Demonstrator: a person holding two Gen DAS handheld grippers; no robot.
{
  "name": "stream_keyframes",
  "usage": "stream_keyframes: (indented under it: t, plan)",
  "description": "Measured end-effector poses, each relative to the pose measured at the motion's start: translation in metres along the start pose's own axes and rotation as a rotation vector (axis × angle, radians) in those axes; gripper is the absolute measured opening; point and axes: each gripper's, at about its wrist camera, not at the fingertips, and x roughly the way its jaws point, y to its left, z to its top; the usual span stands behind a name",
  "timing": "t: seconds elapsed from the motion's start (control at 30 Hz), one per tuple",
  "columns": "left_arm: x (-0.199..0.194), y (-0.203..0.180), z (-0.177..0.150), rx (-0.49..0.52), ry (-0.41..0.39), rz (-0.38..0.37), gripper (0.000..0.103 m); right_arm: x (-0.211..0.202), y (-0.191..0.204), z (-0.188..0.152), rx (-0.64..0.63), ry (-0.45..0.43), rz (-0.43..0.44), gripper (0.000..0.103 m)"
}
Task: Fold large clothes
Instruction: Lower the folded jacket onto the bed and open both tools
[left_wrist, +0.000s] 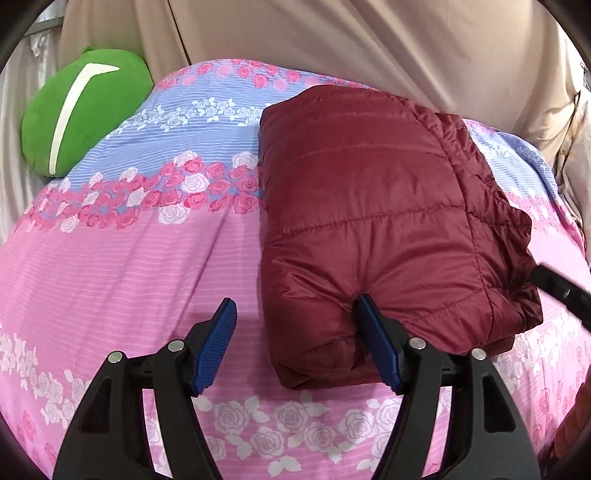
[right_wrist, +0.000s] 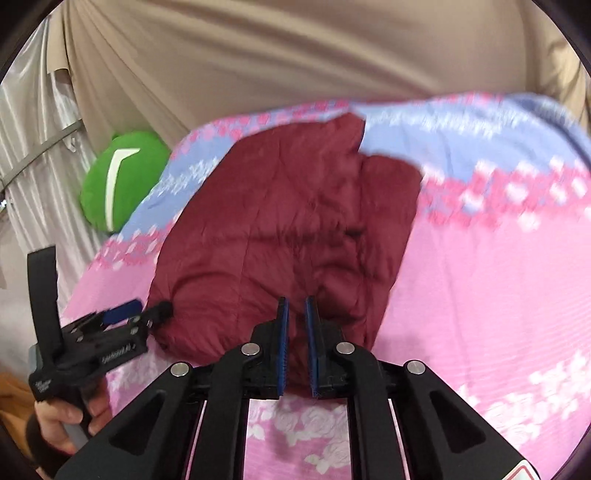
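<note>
A dark red quilted jacket (left_wrist: 373, 221) lies folded into a thick rectangle on the pink and blue rose-print bed cover (left_wrist: 129, 258). My left gripper (left_wrist: 295, 317) is open at the jacket's near left corner; its right pad (left_wrist: 376, 343) presses into the jacket's near edge and its left pad (left_wrist: 218, 339) is over bare cover. In the right wrist view the jacket (right_wrist: 280, 221) lies ahead, and my right gripper (right_wrist: 295, 314) hangs over its near edge with the jaws nearly closed, a narrow gap between them and nothing held. The left gripper shows there too (right_wrist: 122, 314), held by a hand.
A green plush cushion (left_wrist: 85, 110) with a white stripe sits at the bed's far left corner, also in the right wrist view (right_wrist: 122, 177). Beige curtain (left_wrist: 369, 44) hangs behind the bed. Silvery drapes (right_wrist: 33, 147) hang at the left.
</note>
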Motion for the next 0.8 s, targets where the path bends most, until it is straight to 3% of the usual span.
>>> stream_keyframes:
  t: [0.1, 0.13, 0.23, 0.3, 0.4, 0.5, 0.6, 0.67, 0.8]
  plan:
    - [0.000, -0.001, 0.000, -0.001, 0.000, 0.001, 0.066, 0.019, -0.004, -0.001, -0.012, 0.039, -0.059, 0.009]
    - [0.000, -0.001, 0.000, -0.003, 0.001, -0.002, 0.066, 0.036, -0.010, -0.008, -0.002, 0.092, -0.077, 0.004]
    - [-0.001, -0.002, -0.001, -0.003, 0.008, -0.007, 0.066, 0.050, -0.018, -0.016, 0.039, 0.131, -0.064, 0.003]
    - [-0.002, -0.002, -0.001, 0.004, 0.003, 0.006, 0.066, 0.039, -0.013, -0.007, 0.042, 0.116, -0.061, 0.006]
    - [-0.003, -0.003, 0.000, 0.000, 0.002, 0.005, 0.066, 0.015, -0.005, 0.019, 0.021, 0.020, -0.058, 0.006]
    - [-0.003, -0.004, 0.000, -0.002, 0.003, 0.007, 0.066, 0.019, -0.004, 0.045, 0.003, -0.015, -0.090, 0.008]
    - [-0.003, -0.004, 0.001, 0.002, 0.003, 0.008, 0.066, 0.053, -0.014, 0.050, 0.006, 0.063, -0.140, 0.007]
    - [-0.003, -0.004, 0.000, 0.002, 0.003, -0.003, 0.070, 0.084, -0.026, 0.035, 0.025, 0.140, -0.141, 0.002]
    - [-0.004, -0.008, -0.001, 0.012, 0.003, 0.014, 0.071, 0.085, -0.025, 0.026, 0.023, 0.135, -0.165, 0.002]
